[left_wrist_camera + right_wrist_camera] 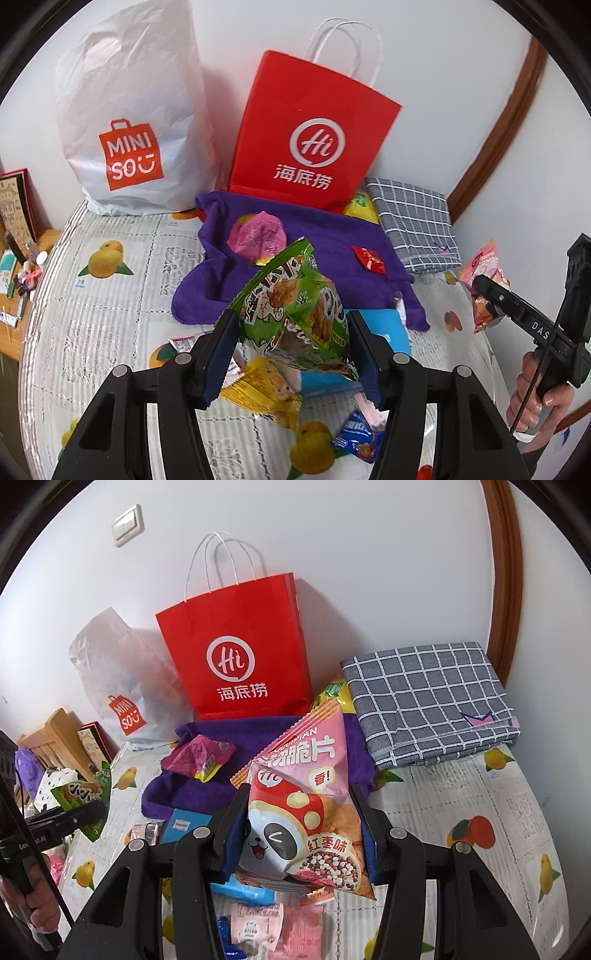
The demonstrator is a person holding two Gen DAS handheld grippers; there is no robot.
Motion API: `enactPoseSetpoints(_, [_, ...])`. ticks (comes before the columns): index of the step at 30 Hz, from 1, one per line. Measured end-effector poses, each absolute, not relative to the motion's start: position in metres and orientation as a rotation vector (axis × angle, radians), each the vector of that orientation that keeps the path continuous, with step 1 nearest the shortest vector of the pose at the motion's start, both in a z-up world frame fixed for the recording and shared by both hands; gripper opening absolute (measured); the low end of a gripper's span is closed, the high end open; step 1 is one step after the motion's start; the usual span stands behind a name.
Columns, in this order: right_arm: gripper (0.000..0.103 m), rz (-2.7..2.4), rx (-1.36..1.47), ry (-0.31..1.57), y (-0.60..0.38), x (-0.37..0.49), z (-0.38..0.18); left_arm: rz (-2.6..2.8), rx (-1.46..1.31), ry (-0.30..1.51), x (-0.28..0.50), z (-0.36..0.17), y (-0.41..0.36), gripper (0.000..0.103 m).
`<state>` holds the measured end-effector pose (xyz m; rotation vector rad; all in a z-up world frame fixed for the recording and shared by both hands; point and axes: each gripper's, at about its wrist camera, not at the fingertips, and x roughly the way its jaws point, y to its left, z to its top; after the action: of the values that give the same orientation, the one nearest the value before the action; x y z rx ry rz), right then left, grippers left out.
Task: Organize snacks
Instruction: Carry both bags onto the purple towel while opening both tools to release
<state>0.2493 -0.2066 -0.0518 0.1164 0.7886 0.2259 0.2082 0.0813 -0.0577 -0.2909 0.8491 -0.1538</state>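
My left gripper (291,325) is shut on a green snack packet (295,306) and holds it above the table. My right gripper (299,805) is shut on a pink panda snack packet (306,812), also lifted; it shows at the right of the left wrist view (484,291). A red paper bag (310,136) (236,657) stands open against the wall. A white MINISO plastic bag (129,118) (118,686) stands to its left. Loose snacks lie below the grippers: a yellow packet (266,391), a blue packet (358,439), pink packets (258,923).
A purple cloth (295,266) lies before the red bag with a pink packet (258,236) and a small red sweet (369,258) on it. A folded grey checked cloth (428,701) lies at the right. A blue box (388,328) lies under the packets. The table's left edge (26,332) drops to a cluttered shelf.
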Motion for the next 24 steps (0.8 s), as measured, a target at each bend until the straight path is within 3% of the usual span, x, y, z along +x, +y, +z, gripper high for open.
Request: enactPoseSetpoints(24, [0.050, 0.255, 0.208, 0.870, -0.208, 0.351, -0.110, -0.161, -0.225, 0.965, 0.304, -0.108, 0.065, 0.057])
